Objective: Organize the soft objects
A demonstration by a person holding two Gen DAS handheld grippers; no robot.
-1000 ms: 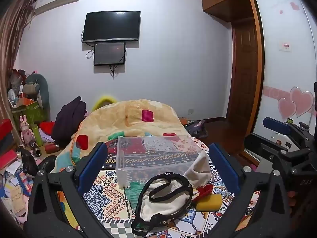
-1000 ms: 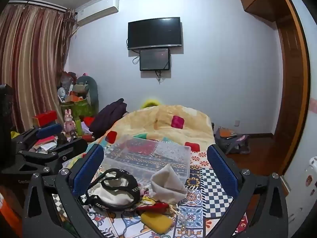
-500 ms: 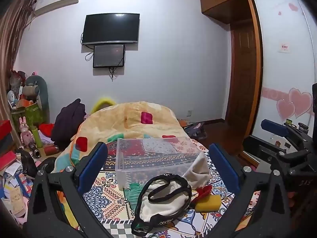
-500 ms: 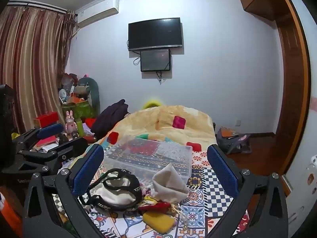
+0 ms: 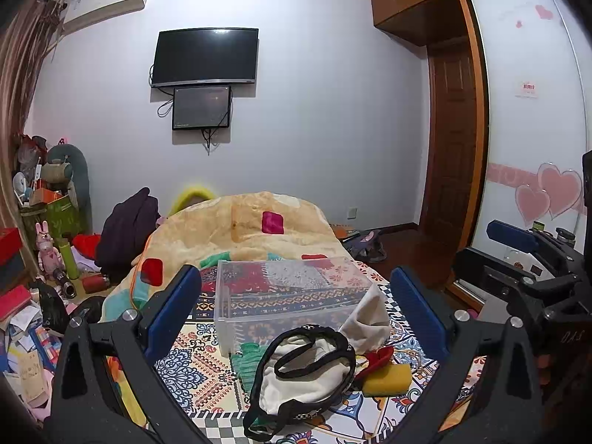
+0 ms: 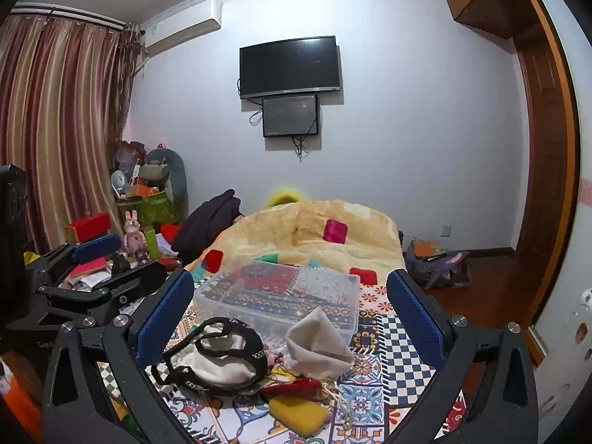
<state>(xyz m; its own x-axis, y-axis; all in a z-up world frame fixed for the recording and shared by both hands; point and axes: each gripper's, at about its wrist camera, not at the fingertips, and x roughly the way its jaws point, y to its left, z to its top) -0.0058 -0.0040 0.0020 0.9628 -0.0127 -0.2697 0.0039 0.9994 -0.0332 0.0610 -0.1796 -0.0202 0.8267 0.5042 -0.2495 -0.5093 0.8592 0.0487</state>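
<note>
A pile of soft things lies on the patterned bedspread (image 5: 207, 366): a cream garment with black trim (image 5: 303, 370) (image 6: 218, 359), a cream cloth (image 5: 366, 318) (image 6: 318, 340), a yellow sponge (image 5: 388, 379) (image 6: 298, 414), a red item (image 5: 379, 357) (image 6: 292, 386) and a green cloth (image 5: 248, 362). An empty clear plastic box (image 5: 288, 296) (image 6: 281, 292) stands just behind them. My left gripper (image 5: 296, 307) is open and empty above the pile. My right gripper (image 6: 290, 310) is open and empty too, to the left one's right.
A yellow patchwork blanket (image 5: 240, 229) is heaped behind the box. Clutter, toys and boxes (image 5: 44, 259) fill the floor on the left. A bag (image 6: 436, 262) lies on the wooden floor to the right, by the wardrobe (image 5: 529, 111). A TV (image 5: 205, 57) hangs on the far wall.
Both grippers have tilted very slightly, so the scene sits a little lower in view. Nothing on the bed has moved.
</note>
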